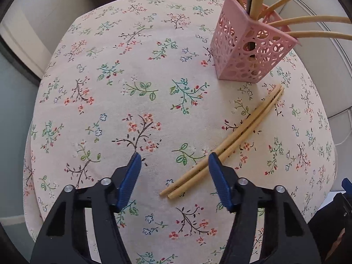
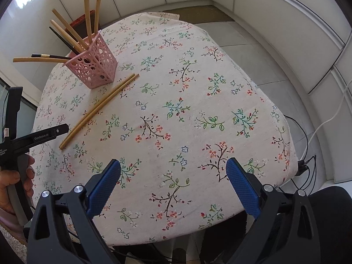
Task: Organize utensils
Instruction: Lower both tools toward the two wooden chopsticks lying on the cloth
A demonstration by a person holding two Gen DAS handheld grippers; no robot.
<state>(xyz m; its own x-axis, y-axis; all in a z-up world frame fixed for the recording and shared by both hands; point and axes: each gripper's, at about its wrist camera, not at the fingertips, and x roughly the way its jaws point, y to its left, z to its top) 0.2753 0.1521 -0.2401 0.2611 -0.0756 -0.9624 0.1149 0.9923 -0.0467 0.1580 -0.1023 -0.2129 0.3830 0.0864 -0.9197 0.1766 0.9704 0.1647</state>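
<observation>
The left gripper is spread wide and holds nothing. Its right-hand finger overlaps the near third of the pair of bamboo chopsticks, which lie side by side on the floral tablecloth. Their long axis runs from just ahead of the jaws diagonally forward and right, ending just short of the pink perforated holder, which already contains other chopsticks. The right gripper is also spread and empty; from it the pair lies well off to the forward left. The left gripper is therefore judged the nearer one for the pickup.
</observation>
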